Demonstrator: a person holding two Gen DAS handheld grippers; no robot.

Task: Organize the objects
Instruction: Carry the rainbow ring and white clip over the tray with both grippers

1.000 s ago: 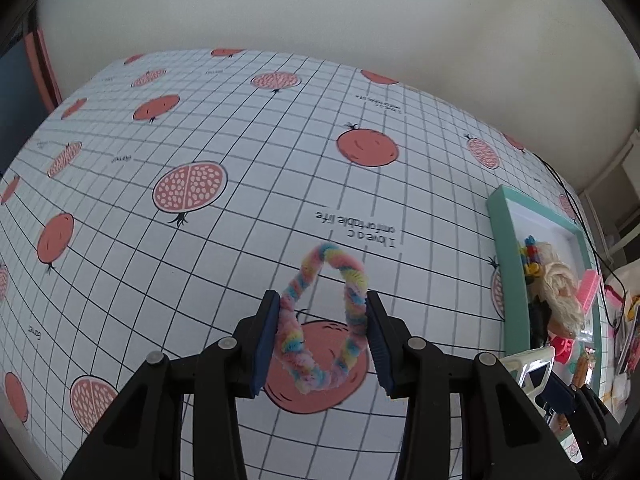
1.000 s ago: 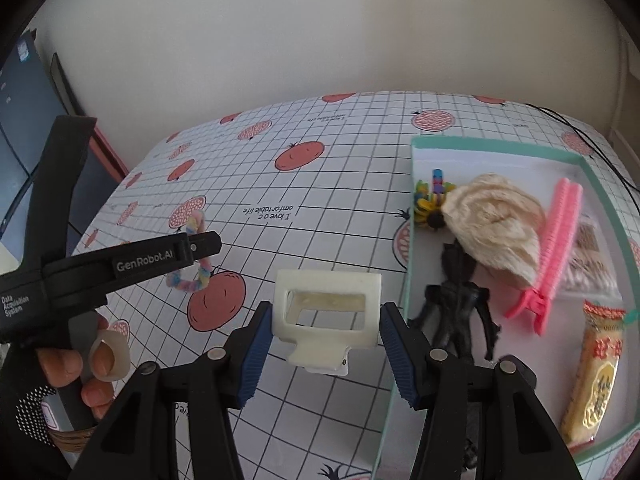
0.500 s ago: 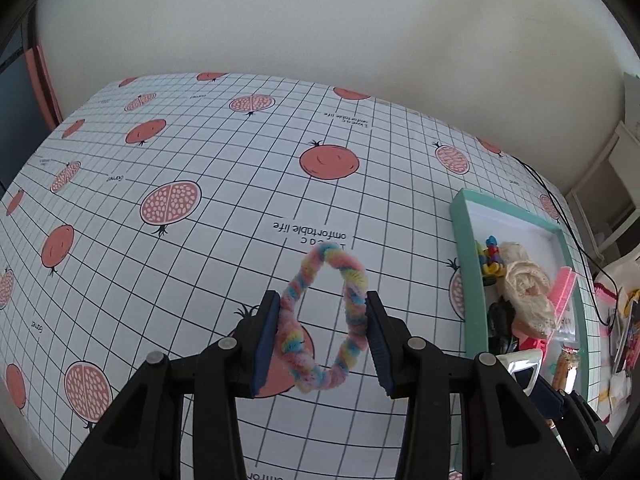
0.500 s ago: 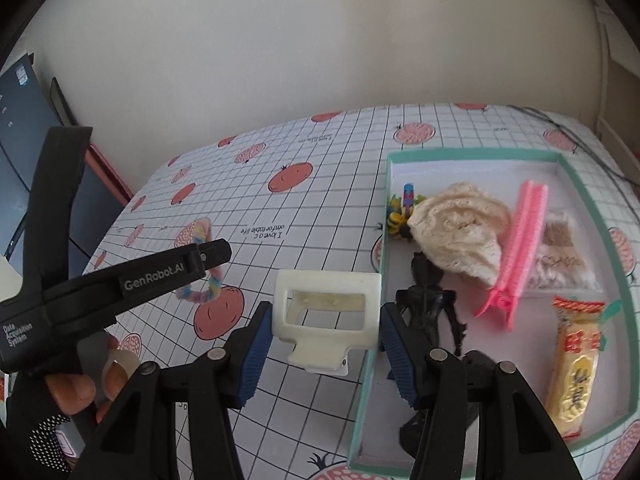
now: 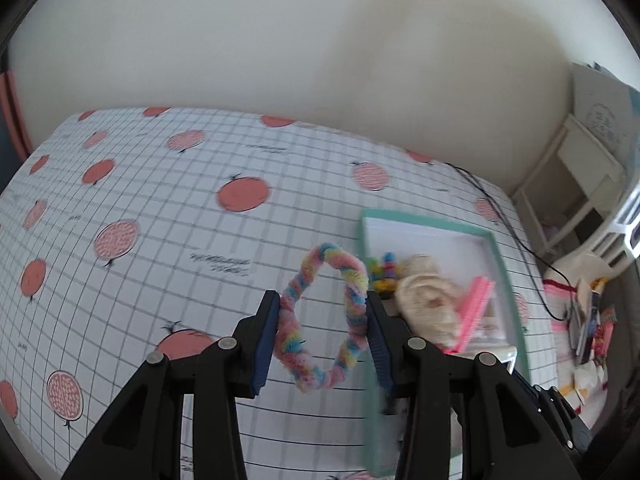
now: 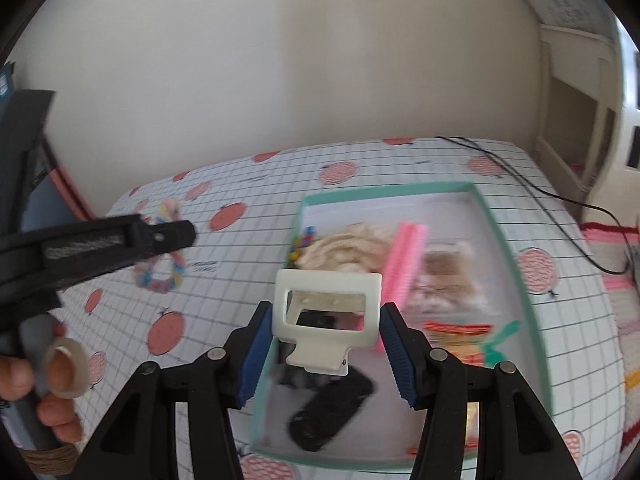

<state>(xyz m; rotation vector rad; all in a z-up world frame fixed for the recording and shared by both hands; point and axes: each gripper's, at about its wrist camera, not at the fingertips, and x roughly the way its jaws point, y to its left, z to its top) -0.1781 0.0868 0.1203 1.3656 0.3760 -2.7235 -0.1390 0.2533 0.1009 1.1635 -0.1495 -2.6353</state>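
My left gripper (image 5: 322,340) is shut on a fuzzy rainbow hair tie (image 5: 352,280) and holds it in the air beside the left wall of the teal tray (image 5: 506,280). My right gripper (image 6: 326,348) is shut on a cream claw hair clip (image 6: 326,296) and holds it above the near left part of the teal tray (image 6: 504,232). In the right wrist view the left gripper (image 6: 168,236) shows at the left with the hair tie (image 6: 158,280) hanging from it.
The tray holds a cream scrunchie (image 6: 344,250), a pink claw clip (image 6: 404,260), a snack packet (image 6: 460,332), a black object (image 6: 328,412) and small coloured ties (image 6: 306,240). A black cable (image 6: 540,188) crosses the pomegranate tablecloth (image 5: 160,208). White furniture (image 5: 580,184) stands right.
Both grippers rose and moved right toward the tray. The hair tie went from over the cloth to the tray's left wall. The claw clip now hangs over the tray.
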